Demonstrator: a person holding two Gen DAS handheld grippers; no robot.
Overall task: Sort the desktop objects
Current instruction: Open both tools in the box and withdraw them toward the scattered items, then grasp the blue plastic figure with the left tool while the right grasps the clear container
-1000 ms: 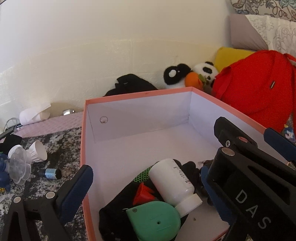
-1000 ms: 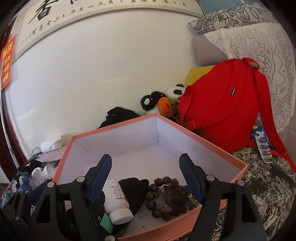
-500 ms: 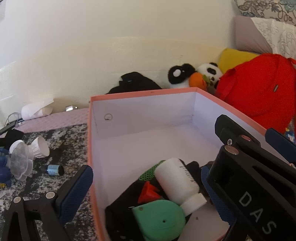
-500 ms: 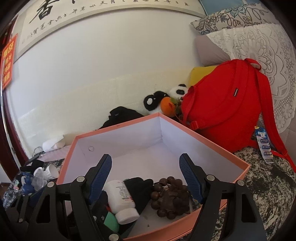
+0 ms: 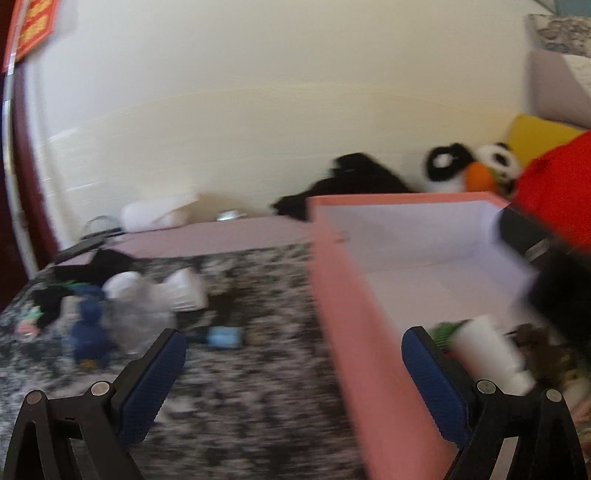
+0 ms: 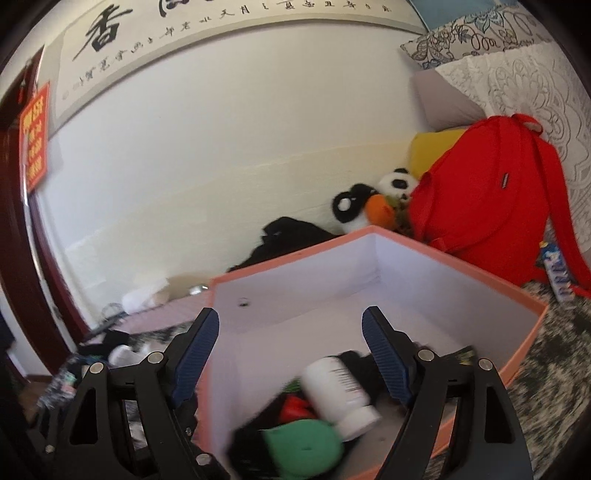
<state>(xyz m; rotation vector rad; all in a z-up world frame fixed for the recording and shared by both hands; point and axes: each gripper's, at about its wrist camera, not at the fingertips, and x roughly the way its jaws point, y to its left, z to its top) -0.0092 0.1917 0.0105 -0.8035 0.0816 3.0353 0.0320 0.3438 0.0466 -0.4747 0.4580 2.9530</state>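
**Two empty grippers over a half-filled pink box**

Several sorted items already lie in the near end of the pink box (image 6: pixel 436 266): a white bottle (image 6: pixel 338 395) on its side, a green rounded gadget (image 6: pixel 306 446), a red piece (image 6: pixel 295 410) and dark cloth under them. The box sits on a speckled tabletop (image 5: pixel 236 413), its white inside mostly bare toward the far wall.

The right gripper (image 6: pixel 290 347) hangs over the box's near left corner, its jaws standing wide and just now opening further, with nothing between the blue pads. The left gripper (image 5: pixel 293 363) is also spread wide and holds nothing; the box's left wall passes between its fingers, one pad outside over the tabletop, the other inside by the bottle.

Left of the box, unsorted things remain on the tabletop: a small blue-labelled vial (image 5: pixel 223 338), a white cup (image 5: pixel 186 293) on its side, a clear plastic piece (image 5: pixel 142 314), a blue figure (image 5: pixel 88 332) and black cloth (image 5: pixel 103 264). The left view is badly blurred, so these are only roughly legible.

Behind the box lie a black garment (image 6: pixel 291 236), a panda toy (image 6: pixel 373 201) and a red backpack (image 6: pixel 484 199). Only the right view shows the calligraphy scroll (image 6: pixel 207 33) and the lace cover (image 6: pixel 524 96); only the left view shows brown beads (image 5: pixel 532 336) in the box beside the bottle.
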